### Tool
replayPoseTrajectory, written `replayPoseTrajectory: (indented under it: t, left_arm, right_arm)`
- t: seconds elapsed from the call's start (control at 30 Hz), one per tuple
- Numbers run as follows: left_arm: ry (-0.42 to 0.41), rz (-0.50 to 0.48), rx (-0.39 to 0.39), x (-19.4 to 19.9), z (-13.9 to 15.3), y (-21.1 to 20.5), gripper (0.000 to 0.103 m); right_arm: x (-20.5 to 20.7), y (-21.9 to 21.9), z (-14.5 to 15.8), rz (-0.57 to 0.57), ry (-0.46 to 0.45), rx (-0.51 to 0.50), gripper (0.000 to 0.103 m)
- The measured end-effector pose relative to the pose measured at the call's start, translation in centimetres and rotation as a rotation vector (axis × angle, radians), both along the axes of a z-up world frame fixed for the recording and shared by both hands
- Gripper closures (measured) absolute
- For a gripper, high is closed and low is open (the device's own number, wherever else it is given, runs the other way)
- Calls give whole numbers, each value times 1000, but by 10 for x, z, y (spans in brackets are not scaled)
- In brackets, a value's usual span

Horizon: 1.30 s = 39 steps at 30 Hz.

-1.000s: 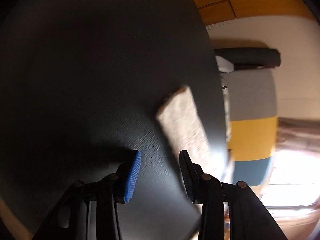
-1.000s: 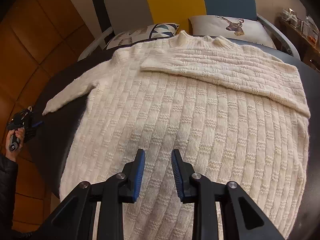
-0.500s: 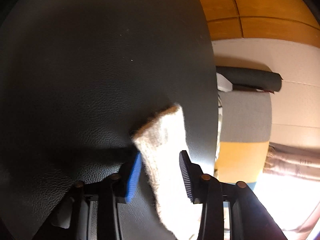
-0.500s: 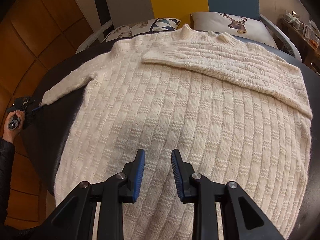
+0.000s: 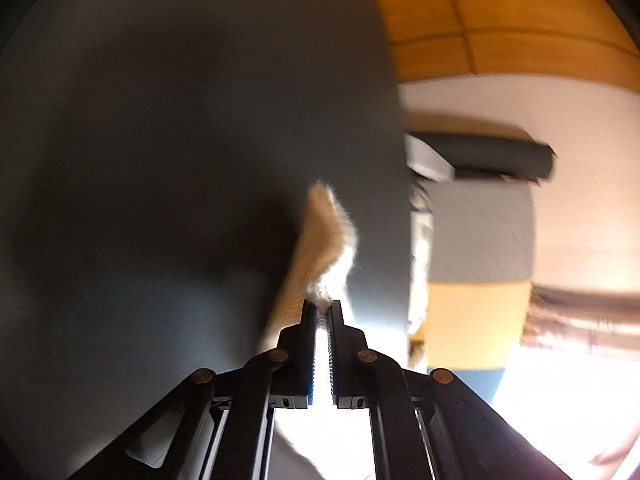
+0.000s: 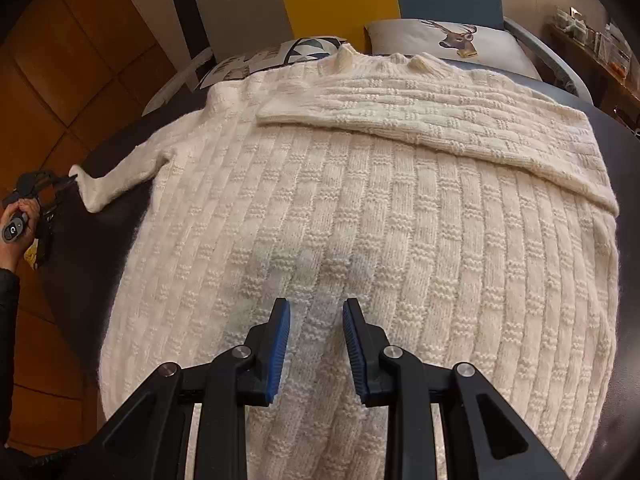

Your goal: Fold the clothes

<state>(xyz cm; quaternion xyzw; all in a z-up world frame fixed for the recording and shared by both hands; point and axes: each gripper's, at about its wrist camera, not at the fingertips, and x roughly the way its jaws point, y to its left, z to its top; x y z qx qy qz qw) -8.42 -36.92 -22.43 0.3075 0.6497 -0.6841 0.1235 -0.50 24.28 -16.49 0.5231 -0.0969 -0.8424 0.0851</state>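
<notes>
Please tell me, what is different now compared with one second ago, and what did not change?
The left hand-held gripper moved up to the cuff of the sweater's outstretched sleeve, closed on it, and the cuff now lifts slightly off the dark table. The right hand-held gripper stayed open above the sweater; the other sleeve remains folded across the chest.
</notes>
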Motion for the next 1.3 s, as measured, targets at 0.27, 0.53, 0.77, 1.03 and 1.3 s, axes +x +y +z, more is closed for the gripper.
replayPoseTrajectory:
  t: [0.27,0.53,0.77,1.03,1.3]
  left_arm:
    - [141,-253,-66,-81,68,137,98]
    - [149,-512,-95,-148,82,285,98]
    - [106,-711,-157,-146,85,399,98]
    - [75,-940,-195,-121,55,492,98]
    - [33,-1051,-212,-110,30,508,91]
  right_arm:
    - [9,24,-1,-36,14,-37,75]
    - [19,60,-2,-100,29,-85,75]
    - [24,87,-7,-149,30,-119,75]
    - [16,112,-10,-206,37,-232,75]
    - [-13,120,-7,-236,61,-380,75]
